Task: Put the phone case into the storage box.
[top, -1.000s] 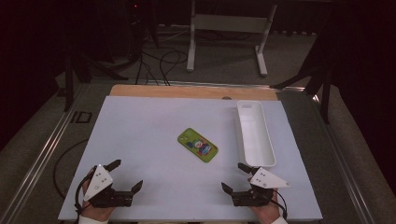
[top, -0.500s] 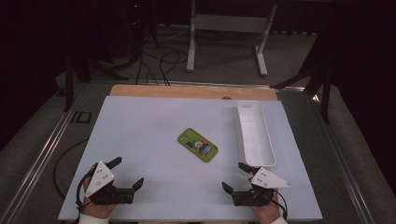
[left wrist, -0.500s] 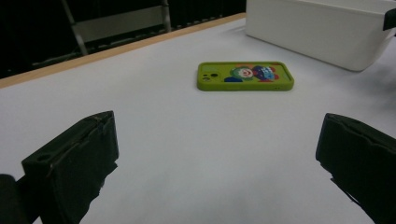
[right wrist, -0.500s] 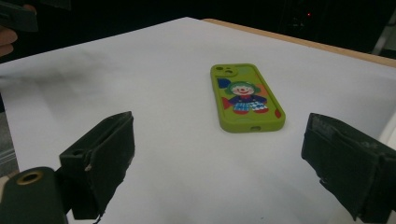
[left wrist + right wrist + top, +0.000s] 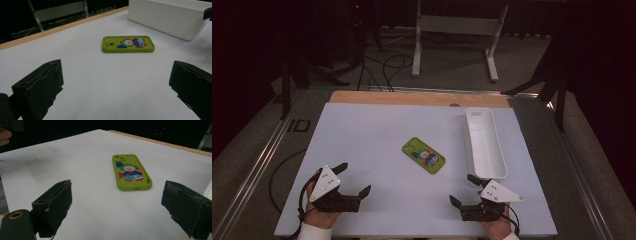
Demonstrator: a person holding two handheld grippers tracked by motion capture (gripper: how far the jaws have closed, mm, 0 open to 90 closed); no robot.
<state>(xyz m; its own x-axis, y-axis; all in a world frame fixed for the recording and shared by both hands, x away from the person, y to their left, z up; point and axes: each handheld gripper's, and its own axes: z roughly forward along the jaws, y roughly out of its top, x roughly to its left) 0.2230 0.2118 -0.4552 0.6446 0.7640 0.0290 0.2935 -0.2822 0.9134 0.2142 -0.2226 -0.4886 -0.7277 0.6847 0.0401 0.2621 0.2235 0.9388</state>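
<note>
Currently both tongs sit low at the near edge of the white tabletop (image 5: 362,135), holding nothing. Left tongs (image 5: 351,178) at the near left, jaws spread wide, hand (image 5: 319,217) gripping from below. Right tongs (image 5: 463,190) at the near right, jaws also spread wide, grey plate on top. Green phone case (image 5: 423,155) with a clown print lies flat, print side up, about mid-tabletop, set diagonally, well apart from both tongs and roughly between them but farther out. In the left gripper view the case (image 5: 128,44) lies ahead between the spread jaws, not touched; same in the right gripper view (image 5: 131,171), camera-hole end pointing away. White oblong tray (image 5: 499,150) sits to the right of the case, near it but not touching, its near end close to the right tongs. Wooden strip (image 5: 412,98) along the far edge.
</note>
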